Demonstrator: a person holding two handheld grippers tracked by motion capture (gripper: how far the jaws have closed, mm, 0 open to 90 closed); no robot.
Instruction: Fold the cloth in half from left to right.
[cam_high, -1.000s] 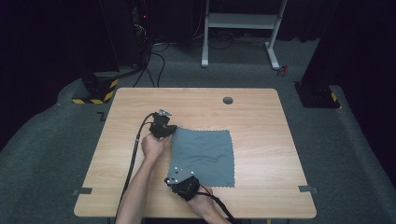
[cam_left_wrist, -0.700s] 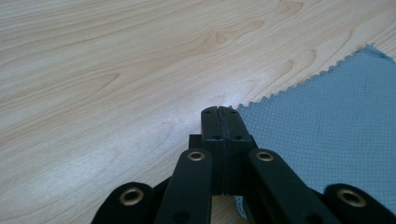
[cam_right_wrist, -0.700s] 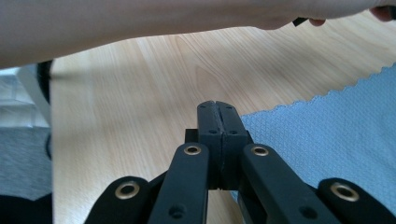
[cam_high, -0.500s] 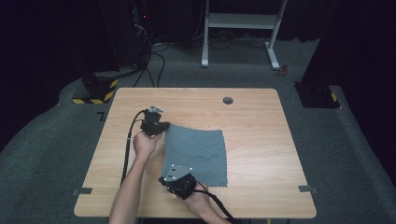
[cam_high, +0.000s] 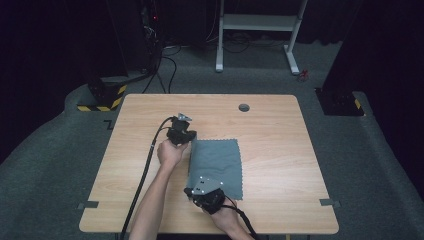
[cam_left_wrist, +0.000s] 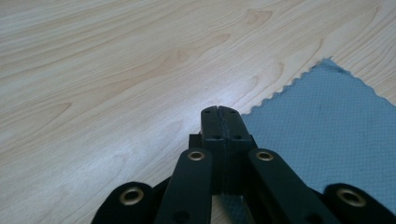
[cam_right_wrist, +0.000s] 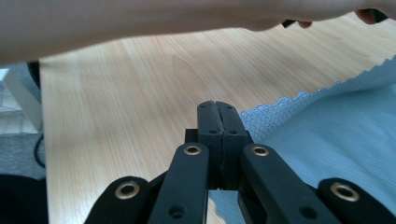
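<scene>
Now I count 1 grey cloth (cam_high: 216, 167) on table (cam_high: 280, 150); 2 grippers, left (cam_high: 181, 134) & right (cam_high: 206, 192), both clenched on cloth edge.

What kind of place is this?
Probably a lab or recording studio, not a home: a lone wooden table on grey carpet, dark surroundings, cables on the floor and hazard-striped tape near one corner.

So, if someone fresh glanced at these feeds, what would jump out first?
The grey cloth in the middle of the light wooden table, folded into a narrow upright strip. Next, the two grippers on its left edge: the left gripper at the far corner, the right gripper at the near corner, each with fingers shut on the cloth.
</scene>
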